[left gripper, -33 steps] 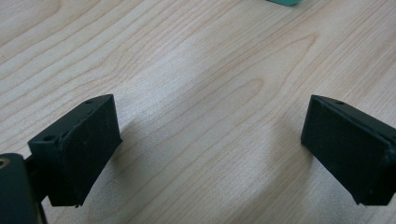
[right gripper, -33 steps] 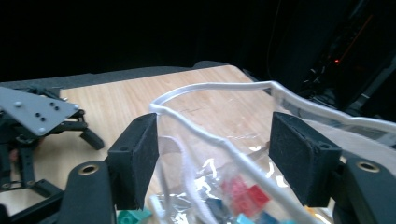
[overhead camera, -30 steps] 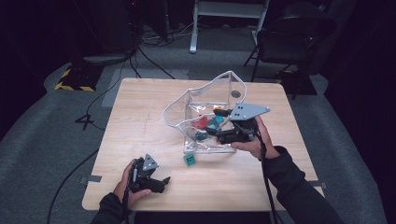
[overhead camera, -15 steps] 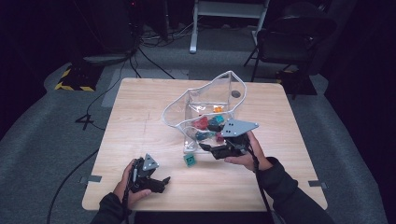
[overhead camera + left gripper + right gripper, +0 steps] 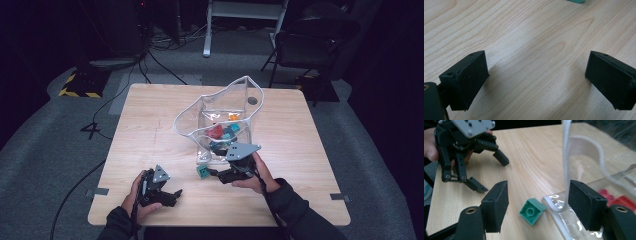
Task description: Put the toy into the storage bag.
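A small green brick (image 5: 202,171) lies on the wooden table (image 5: 150,125) just in front of a clear plastic bag (image 5: 225,115). The bag holds red (image 5: 216,131), teal (image 5: 231,131) and orange (image 5: 233,117) bricks. My right gripper (image 5: 216,173) hovers low beside the bag's front corner. In the right gripper view its jaws (image 5: 540,206) stand open, with the green brick (image 5: 532,211) on the table between and ahead of them, untouched, and the bag's white rim (image 5: 565,170) by the right jaw. My left gripper (image 5: 169,195) rests near the front edge, open over bare wood (image 5: 537,77).
The left gripper (image 5: 490,172) also appears at the upper left of the right gripper view, a hand behind it. A dark chair (image 5: 310,40) and floor cables (image 5: 150,55) lie beyond the table's far edge. Bare wood spreads left of the bag.
My right gripper has come down and toward the table's front, from over the bag to just beside the green brick. The left gripper has stayed put.
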The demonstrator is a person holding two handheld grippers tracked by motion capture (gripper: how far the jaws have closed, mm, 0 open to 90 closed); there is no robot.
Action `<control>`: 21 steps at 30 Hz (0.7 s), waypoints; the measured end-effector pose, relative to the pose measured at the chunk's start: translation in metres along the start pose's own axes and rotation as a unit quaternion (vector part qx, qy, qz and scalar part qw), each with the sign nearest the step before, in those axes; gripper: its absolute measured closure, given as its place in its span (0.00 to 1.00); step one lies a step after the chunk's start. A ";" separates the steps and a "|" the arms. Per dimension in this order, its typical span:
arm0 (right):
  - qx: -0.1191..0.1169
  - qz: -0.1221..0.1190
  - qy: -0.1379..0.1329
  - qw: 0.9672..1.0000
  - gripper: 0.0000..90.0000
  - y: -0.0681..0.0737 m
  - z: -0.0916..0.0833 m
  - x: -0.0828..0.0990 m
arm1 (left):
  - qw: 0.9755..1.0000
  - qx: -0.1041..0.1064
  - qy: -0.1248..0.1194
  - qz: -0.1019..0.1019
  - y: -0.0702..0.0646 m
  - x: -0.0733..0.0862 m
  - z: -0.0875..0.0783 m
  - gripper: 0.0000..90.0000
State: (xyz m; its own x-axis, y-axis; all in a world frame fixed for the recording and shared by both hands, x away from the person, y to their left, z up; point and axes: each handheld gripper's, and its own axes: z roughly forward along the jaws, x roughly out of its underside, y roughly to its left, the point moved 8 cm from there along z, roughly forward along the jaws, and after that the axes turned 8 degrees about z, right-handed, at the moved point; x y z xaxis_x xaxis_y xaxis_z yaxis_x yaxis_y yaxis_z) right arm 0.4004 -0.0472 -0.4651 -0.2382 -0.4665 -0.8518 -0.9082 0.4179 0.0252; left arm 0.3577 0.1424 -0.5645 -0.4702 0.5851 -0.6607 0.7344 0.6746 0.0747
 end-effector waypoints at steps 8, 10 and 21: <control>0.005 0.015 0.031 0.999 0.38 -0.001 0.026 0.023 | 1.000 -0.001 -0.001 0.000 0.000 0.000 0.000 0.05; 0.009 0.018 0.040 0.999 0.38 -0.002 0.034 0.029 | 1.000 -0.001 -0.001 0.000 0.000 0.000 0.000 0.05; 0.016 0.035 0.067 0.997 0.38 -0.001 0.061 0.048 | 1.000 -0.001 -0.001 0.000 0.000 0.000 0.000 0.05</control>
State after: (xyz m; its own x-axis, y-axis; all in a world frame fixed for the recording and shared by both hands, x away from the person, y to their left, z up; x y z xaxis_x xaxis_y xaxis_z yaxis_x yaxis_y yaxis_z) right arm 0.4108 -0.0226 -0.5382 -0.3463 -0.5348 -0.7707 -0.8772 0.4759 0.0639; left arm 0.3578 0.1423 -0.5645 -0.4696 0.5840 -0.6621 0.7330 0.6759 0.0763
